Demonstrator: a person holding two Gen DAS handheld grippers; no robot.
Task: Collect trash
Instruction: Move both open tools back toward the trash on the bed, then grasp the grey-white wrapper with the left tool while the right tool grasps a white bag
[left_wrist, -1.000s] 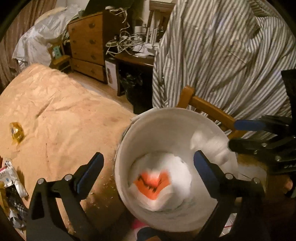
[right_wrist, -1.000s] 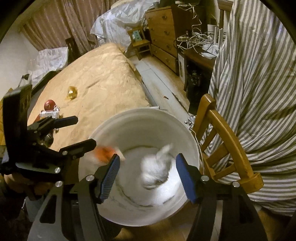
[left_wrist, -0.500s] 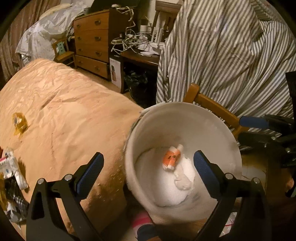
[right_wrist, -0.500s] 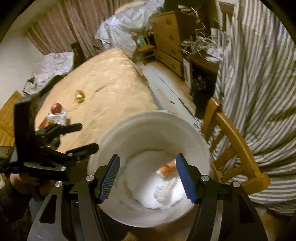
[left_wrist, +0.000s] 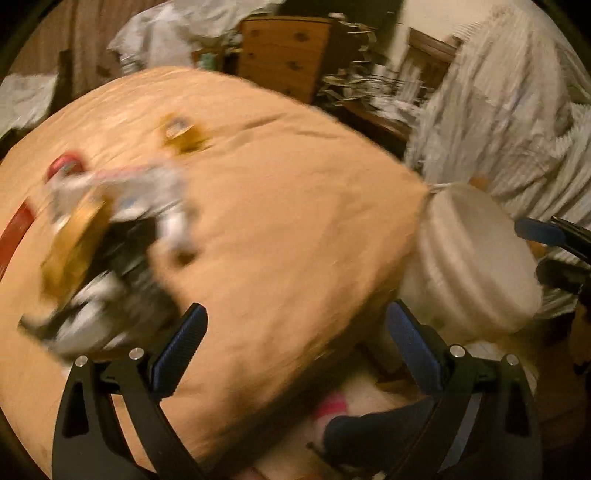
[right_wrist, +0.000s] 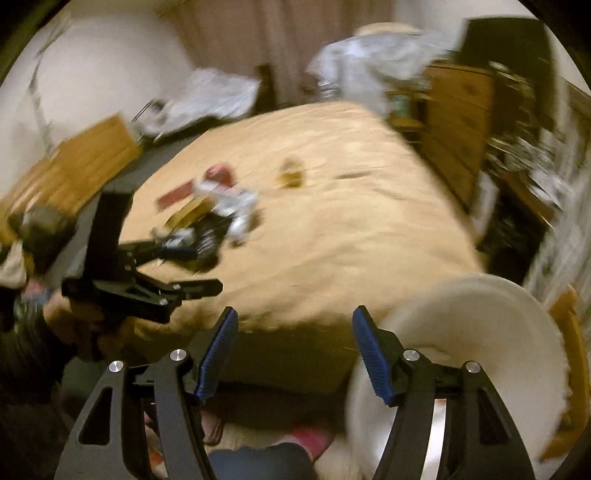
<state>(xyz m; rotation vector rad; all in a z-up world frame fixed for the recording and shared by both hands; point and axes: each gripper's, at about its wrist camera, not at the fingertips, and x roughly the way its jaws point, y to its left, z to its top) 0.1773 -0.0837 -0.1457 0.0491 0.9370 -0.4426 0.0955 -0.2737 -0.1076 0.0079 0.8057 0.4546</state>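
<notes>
Both views are motion-blurred. A white bucket (left_wrist: 472, 258) stands at the near right corner of the tan bed and also shows in the right wrist view (right_wrist: 480, 332). A pile of wrappers and packets (left_wrist: 110, 236) lies on the bed's left part, also seen in the right wrist view (right_wrist: 218, 210). A gold wrapper (left_wrist: 181, 133) lies farther back. My left gripper (left_wrist: 295, 343) is open and empty over the bed's near edge. My right gripper (right_wrist: 293, 350) is open and empty, left of the bucket. The left gripper (right_wrist: 177, 269) shows at the left there.
The tan bed (right_wrist: 332, 206) fills the middle. A wooden dresser (left_wrist: 284, 51) and a cluttered desk stand at the back right. A striped cloth (left_wrist: 509, 122) hangs over a wooden chair (right_wrist: 572, 325) behind the bucket. A pink-socked foot (right_wrist: 310, 439) is on the floor below.
Both grippers have swung left, away from over the bucket toward the bed and the trash pile. The bucket now sits at the right edge of each view.
</notes>
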